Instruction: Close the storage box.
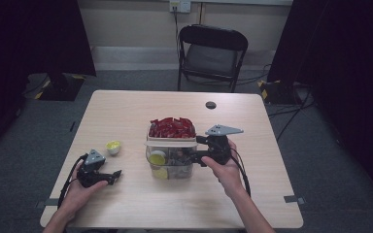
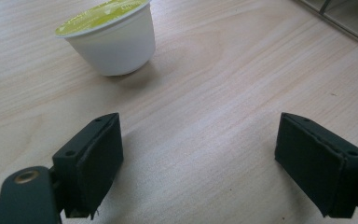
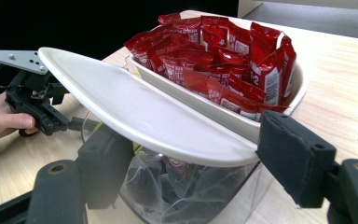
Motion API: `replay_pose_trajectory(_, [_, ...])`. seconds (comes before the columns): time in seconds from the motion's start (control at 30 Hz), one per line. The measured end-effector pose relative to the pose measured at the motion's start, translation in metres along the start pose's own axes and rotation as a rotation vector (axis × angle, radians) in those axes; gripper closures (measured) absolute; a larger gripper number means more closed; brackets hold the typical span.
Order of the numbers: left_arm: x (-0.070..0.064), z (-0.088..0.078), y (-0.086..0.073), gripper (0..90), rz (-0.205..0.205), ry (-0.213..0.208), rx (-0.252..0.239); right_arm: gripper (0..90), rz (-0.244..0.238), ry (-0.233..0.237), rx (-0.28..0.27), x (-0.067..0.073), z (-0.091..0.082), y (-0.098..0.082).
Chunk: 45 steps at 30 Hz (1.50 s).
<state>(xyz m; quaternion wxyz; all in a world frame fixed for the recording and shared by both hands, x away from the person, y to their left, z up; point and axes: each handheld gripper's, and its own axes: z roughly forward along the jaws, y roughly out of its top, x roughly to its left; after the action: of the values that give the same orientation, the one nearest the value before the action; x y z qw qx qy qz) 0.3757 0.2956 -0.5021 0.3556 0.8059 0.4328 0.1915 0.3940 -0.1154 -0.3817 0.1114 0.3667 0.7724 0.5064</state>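
A clear plastic tub (image 1: 174, 165) stands mid-table with a white oval lid (image 1: 171, 142) lying tilted across its top. Behind it a white tray (image 3: 298, 88) holds several red packets (image 3: 214, 56). Inside the tub are yellow-topped cups (image 1: 158, 158) and crumpled bags. My right gripper (image 1: 192, 157) is at the tub's right side, and in the right gripper view the gripper (image 3: 200, 163) stands open with its jaws on either side of the tub under the lid (image 3: 135, 112). My left gripper (image 1: 117, 174) rests open on the table. A small white cup with a yellow-green lid (image 2: 109, 39) stands ahead of the left gripper (image 2: 200, 163).
The same small cup (image 1: 113, 146) sits left of the tub. A black folding chair (image 1: 212, 51) stands beyond the far table edge. A dark round spot (image 1: 211, 105) marks the table's far middle. Bare wood (image 1: 184, 204) lies along the near edge.
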Motion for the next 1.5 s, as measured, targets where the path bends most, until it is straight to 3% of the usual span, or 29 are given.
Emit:
replay_pose_trajectory(0.3, [0.000, 0.000, 0.000, 14.7, 0.000, 0.000, 0.000, 18.7, 0.020, -0.016, 0.014, -0.001, -0.004, -0.010])
replay_pose_trajectory(0.77, [0.000, 0.000, 0.000, 14.7, -0.002, -0.001, -0.002, 17.9, 0.015, 0.000, 0.038, 0.008, 0.000, -0.033])
replay_pose_trajectory(1.07, [0.000, 0.000, 0.000, 14.6, 0.001, 0.002, -0.001, 21.3, 0.022, -0.013, 0.055, 0.006, 0.005, -0.044])
replay_pose_trajectory(1.17, [0.000, 0.000, 0.000, 14.6, 0.001, 0.001, -0.001, 19.8, 0.022, -0.041, 0.062, 0.005, 0.005, -0.047])
replay_pose_trajectory(1.5, [0.000, 0.000, 0.000, 14.6, 0.001, 0.001, 0.000, 18.7, 0.014, -0.024, 0.080, 0.003, 0.006, -0.055])
